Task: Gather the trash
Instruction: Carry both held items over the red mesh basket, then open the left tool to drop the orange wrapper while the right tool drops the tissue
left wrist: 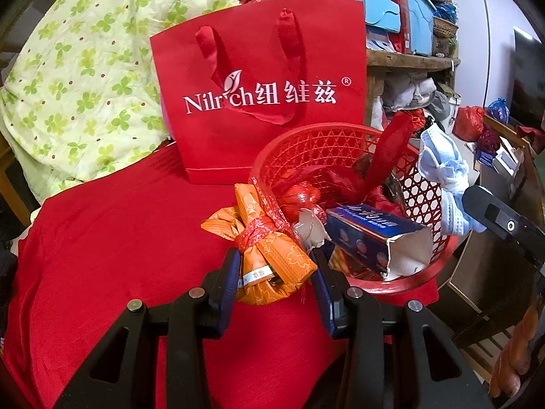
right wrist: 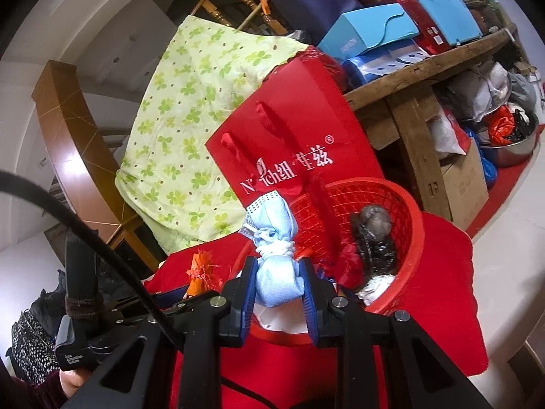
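One blue box (left wrist: 371,238) (left view only)

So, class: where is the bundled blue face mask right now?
The blue face mask is pinched in the right gripper, just above the near rim of the red basket, in front of the red paper bag.

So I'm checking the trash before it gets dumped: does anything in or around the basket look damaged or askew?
The blue carton lies tilted across the red basket's near rim, its end torn open and ragged. Nothing has spilled onto the red cloth.
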Available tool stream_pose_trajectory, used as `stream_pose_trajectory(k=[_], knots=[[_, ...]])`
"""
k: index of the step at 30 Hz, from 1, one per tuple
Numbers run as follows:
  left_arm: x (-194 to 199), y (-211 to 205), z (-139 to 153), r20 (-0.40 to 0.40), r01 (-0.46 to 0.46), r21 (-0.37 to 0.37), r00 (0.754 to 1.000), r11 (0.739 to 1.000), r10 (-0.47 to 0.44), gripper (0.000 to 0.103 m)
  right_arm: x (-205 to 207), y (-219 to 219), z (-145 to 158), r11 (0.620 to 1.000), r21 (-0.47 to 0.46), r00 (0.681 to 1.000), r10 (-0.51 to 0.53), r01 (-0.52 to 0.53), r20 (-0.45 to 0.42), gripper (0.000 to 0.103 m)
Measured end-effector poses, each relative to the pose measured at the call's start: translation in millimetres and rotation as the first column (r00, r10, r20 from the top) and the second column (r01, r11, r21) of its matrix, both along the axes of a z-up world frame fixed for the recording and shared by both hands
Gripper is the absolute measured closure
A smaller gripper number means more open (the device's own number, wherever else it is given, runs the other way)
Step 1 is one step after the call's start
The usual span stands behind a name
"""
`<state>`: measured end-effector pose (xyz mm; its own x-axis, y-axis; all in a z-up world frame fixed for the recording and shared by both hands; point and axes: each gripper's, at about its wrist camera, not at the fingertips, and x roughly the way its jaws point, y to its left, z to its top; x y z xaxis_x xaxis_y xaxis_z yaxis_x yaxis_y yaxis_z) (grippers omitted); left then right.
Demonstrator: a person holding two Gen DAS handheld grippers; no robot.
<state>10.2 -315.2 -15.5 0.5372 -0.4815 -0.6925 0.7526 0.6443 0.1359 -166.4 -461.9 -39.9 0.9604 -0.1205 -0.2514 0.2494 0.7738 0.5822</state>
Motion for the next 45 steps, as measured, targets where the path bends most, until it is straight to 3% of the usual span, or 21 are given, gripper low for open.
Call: stream_pose_trajectory(k=[13,21,26,28,33,36,39,45], knots=[[18.8,-25.5,9.8,-0.042,0.143,-0.095,0.988,0.985,-0.148,0.06,-0.5,-24.3,2.0,0.999,-0.013,0.999,-0.048,0.048,-0.012,0.076],[46.4,-51.4,12.2,-0.091,0.225,-0.136,0.967,0.965,-0.239,0.06,24.0,-38.4,3.3,0.999,-0.024,0.999,-0.046,0.045,-0.02,0.076],[58.8,-72.6,-0.4,-0.125,0.271,-0.132,0.95,0.953,-0.287,0.06,48.2,-55.6,-5.2,0.998,0.015,0.998,-0.058,0.058,-0.04,0.076],[63.4,-78.5,-6.8,-0.134,0.267,-0.118,0.95,0.956,-0.282,0.057,60.0,-66.1,-11.3,0.997,0.044,0.996,-0.062,0.064,-0.057,0.076],[67.4,-77.7,-15.6,-0.141,0.248,-0.118,0.954,0.962,-0.263,0.04,81.2,-81.2,-24.6,0.992,0.114,0.995,-0.037,0.048,-0.093,0.075],[65.6,-71.0,-15.8,-0.133,0.244,-0.117,0.957,0.963,-0.259,0.038,83.4,-77.1,-23.9,0.994,0.108,0.997,-0.023,0.032,-0.078,0.07],[61.1,-62.2,-13.1,-0.129,0.245,-0.124,0.957,0.961,-0.261,0.038,82.2,-71.0,-21.3,0.995,0.097,0.998,-0.013,0.018,-0.058,0.051],[53.0,-40.9,-3.6,-0.094,0.22,-0.129,0.968,0.967,-0.233,0.031,73.5,-61.1,-16.6,0.994,0.095,0.998,-0.042,0.047,-0.051,0.049]])
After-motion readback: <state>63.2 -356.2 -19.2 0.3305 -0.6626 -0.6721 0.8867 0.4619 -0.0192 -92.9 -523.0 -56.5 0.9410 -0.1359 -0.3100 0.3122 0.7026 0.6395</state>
